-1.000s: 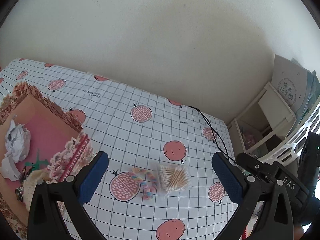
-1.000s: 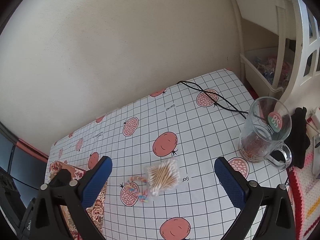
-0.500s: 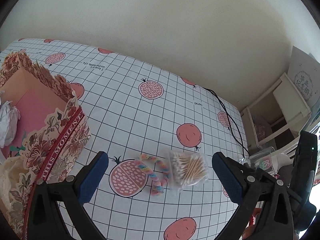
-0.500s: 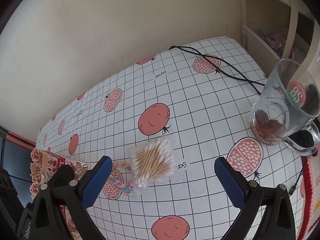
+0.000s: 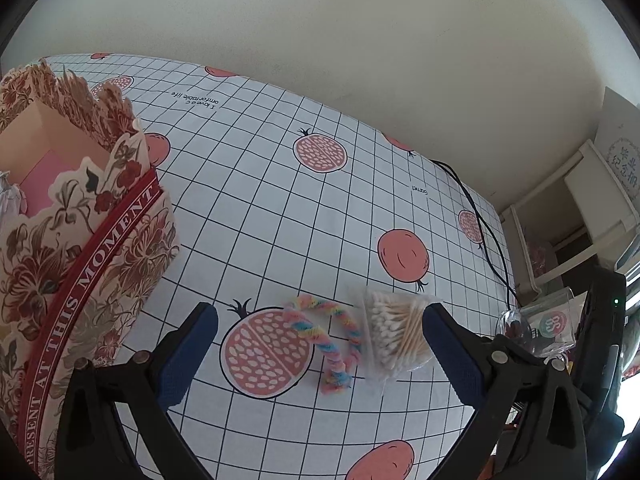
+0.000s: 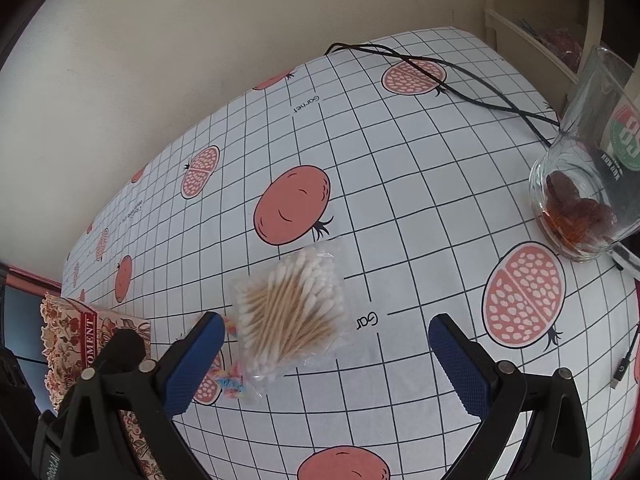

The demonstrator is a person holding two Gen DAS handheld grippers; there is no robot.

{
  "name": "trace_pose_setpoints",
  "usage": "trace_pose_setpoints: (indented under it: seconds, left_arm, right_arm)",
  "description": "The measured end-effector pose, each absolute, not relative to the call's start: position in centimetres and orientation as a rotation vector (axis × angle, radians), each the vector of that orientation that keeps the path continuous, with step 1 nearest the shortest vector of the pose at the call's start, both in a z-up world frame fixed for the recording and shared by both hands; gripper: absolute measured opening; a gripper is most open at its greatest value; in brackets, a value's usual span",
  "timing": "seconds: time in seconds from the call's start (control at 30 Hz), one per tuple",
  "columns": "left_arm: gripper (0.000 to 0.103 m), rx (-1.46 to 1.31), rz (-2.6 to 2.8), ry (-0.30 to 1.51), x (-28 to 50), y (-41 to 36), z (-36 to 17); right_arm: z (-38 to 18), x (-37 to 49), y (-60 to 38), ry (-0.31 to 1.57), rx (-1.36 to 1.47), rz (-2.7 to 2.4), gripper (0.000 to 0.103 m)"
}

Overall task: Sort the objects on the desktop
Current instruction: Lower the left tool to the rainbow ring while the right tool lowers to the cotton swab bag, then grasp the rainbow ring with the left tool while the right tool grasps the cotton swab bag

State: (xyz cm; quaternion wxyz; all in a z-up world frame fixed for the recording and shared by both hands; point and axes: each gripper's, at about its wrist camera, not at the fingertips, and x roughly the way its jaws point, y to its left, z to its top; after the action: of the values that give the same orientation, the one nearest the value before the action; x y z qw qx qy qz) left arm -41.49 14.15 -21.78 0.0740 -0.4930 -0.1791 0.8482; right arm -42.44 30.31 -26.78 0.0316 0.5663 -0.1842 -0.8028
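Left gripper (image 5: 320, 350) fingers spread wide, empty, above counter (image 5: 280, 208); rainbow twisted rope (image 5: 332, 336) between them, cotton swab bag (image 5: 396, 332) touching rope at 3 o'clock. Floral box (image 5: 80, 240) at 9 o'clock. Right gripper (image 6: 326, 354) fingers wide apart, empty; swab bag (image 6: 292, 312) just ahead; glass mug (image 6: 588, 184) at 2 o'clock

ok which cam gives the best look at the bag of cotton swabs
The right wrist view: the bag of cotton swabs lies whole and large between the open fingers. In the left wrist view it is smaller, and its right edge is hidden behind the left gripper's right finger.
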Motion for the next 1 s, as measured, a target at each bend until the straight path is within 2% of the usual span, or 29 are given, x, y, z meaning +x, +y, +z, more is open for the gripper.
trace_pose_setpoints:
  seconds: [0.13, 0.33, 0.4, 0.5, 0.73, 0.8, 0.93, 1.0]
  left_arm:
    - [0.096, -1.474, 2.531, -0.547, -41.6, 14.1, -22.8]
    - [0.093, -1.498, 2.516, -0.576, -41.8, 13.9, -24.1]
    - [0.079, -1.515, 2.513, -0.556, -41.9, 14.1, -24.4]
    - [0.078, -1.534, 2.506, -0.533, -41.9, 14.4, -25.0]
    - [0.067, -1.556, 2.505, -0.476, -41.8, 15.1, -25.8]
    - [0.062, -1.554, 2.504, -0.466, -41.8, 15.3, -25.7]
    - [0.053, -1.554, 2.521, -0.421, -41.7, 15.6, -25.7]
    - [0.043, -1.556, 2.528, -0.404, -41.7, 15.6, -25.7]
  right_arm:
    - [-27.6, -42.5, 30.2, -0.571, 1.768, -2.486, 0.102]
    - [-28.2, -42.4, 30.0, -0.582, 1.747, -2.493, 0.087]
    - [-28.2, -42.4, 30.0, -0.583, 1.733, -2.505, 0.084]
    - [-28.3, -42.4, 29.9, -0.597, 1.72, -2.508, 0.074]
    - [-28.2, -42.4, 29.5, -0.613, 1.694, -2.495, 0.063]
    - [-28.3, -42.5, 29.4, -0.626, 1.685, -2.483, 0.057]
    - [-28.3, -42.5, 29.1, -0.62, 1.678, -2.486, 0.054]
    - [-28.3, -42.5, 29.0, -0.625, 1.673, -2.482, 0.052]
